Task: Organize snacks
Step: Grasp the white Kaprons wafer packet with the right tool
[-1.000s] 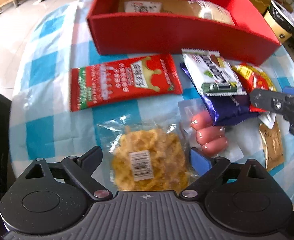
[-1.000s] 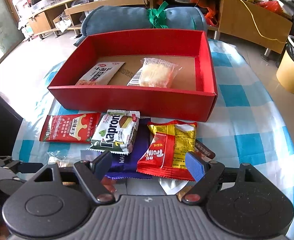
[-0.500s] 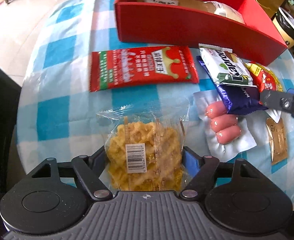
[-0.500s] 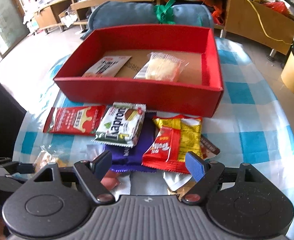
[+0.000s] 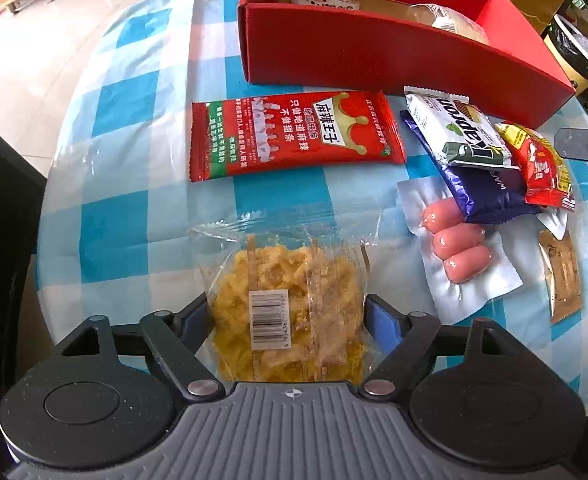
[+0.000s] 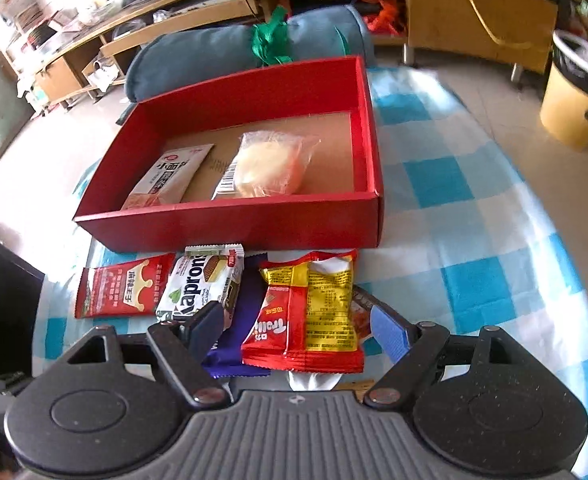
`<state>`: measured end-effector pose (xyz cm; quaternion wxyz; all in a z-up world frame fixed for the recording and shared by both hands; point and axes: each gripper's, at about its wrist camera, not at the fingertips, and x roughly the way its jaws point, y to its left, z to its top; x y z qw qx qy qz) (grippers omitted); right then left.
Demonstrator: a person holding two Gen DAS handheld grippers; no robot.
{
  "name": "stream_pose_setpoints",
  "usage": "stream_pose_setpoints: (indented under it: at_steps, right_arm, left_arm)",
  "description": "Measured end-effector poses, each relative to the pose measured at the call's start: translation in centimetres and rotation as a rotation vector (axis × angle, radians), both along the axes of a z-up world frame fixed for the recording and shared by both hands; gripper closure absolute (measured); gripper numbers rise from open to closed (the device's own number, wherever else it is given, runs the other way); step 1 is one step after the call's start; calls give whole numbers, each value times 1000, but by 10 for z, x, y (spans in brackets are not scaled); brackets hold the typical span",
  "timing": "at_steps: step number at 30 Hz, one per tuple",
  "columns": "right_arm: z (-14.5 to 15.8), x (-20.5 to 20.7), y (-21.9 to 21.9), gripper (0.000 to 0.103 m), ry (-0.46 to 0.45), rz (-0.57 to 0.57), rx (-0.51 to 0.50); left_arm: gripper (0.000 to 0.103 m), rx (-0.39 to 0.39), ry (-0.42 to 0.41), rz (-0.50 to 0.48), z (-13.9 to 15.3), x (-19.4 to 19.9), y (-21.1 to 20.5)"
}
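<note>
Counter [image 5: 125, 216] was covered by a blue-and-white checked cloth under clear film. Directly on it lay: an open red cardboard box [image 5: 374, 52] at the far side; a flat red foil sachet [image 5: 294, 136] just before the box; a clear bag of yellow fried snack [image 5: 285, 304] near the front edge; a vacuum pack of three pink sausages [image 5: 458, 256]; a purple wafer wrapper [image 5: 490, 192]; a brown sachet [image 5: 562, 276].
</note>
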<state>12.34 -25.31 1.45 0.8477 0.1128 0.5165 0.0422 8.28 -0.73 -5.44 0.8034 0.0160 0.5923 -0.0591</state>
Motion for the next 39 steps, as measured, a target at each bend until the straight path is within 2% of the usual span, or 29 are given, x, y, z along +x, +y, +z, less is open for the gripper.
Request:
stream_pose_setpoints:
  at_steps: [5,13,16,19,21,23,26,34,39]
  right_arm:
    - [1,18,20,27,-6,35,-1]
    - [-18,53,73,27,28,124,-48]
    - [-24,58,84,27,47,150,-34]
    - [-32,60,93,28,62,179,-85]
    - [-42,63,93,34,80,176,-110]
    - [-41,60,93,44,63,192,-143]
    - [-39,56,88,48,51,195,-132]
    - [-19,32,78,50,10,214,-100]
    - [-11,14,74,50,3,237,-86]
  left_arm:
    - [18,48,-22,-30,-2,1,-12]
    - [22,27,-26,-20,2,1,-9]
    - [22,27,-27,-29,1,1,-8]
    - [21,25,-24,-34,1,3,-8]
    - [21,22,-23,-35,1,4,-7]
    - [22,10,-22,-29,1,5,-5]
    - [22,-5,-20,-18,2,6,-1]
    - [23,-27,-31,37,7,9,9]
    - [23,-31,-52,39,14,8,5]
